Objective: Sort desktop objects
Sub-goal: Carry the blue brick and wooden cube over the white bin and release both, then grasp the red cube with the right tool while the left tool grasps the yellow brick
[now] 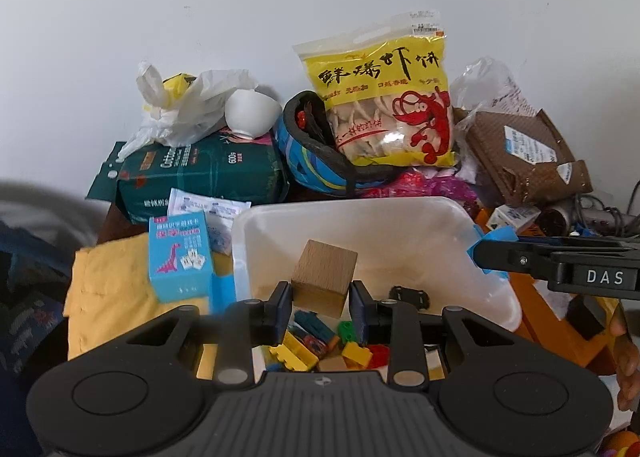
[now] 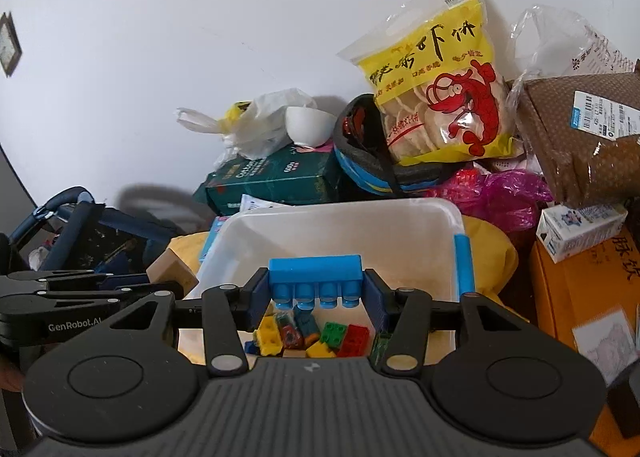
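Note:
My left gripper [image 1: 320, 303] is shut on a wooden cube [image 1: 325, 277] and holds it above the near part of a white plastic bin [image 1: 420, 217]. My right gripper [image 2: 316, 297] is shut on a long blue toy brick [image 2: 316, 277] with its studs down, held over the same bin [image 2: 400, 217]. Several coloured toy bricks [image 2: 312, 337] lie in the bin's near end, also seen in the left wrist view [image 1: 320, 341]. The right gripper shows in the left wrist view [image 1: 496, 257], and the left gripper with the cube [image 2: 172, 269] in the right wrist view.
Behind the bin are a yellow shrimp-cracker bag [image 1: 384, 97], a blue helmet [image 1: 316, 161], a green carton [image 1: 200, 173] with a white bowl [image 1: 250, 113] on it, and a brown parcel [image 2: 580, 137]. A blue card box [image 1: 180, 257] lies on yellow cloth at left. An orange box [image 2: 580, 297] is at right.

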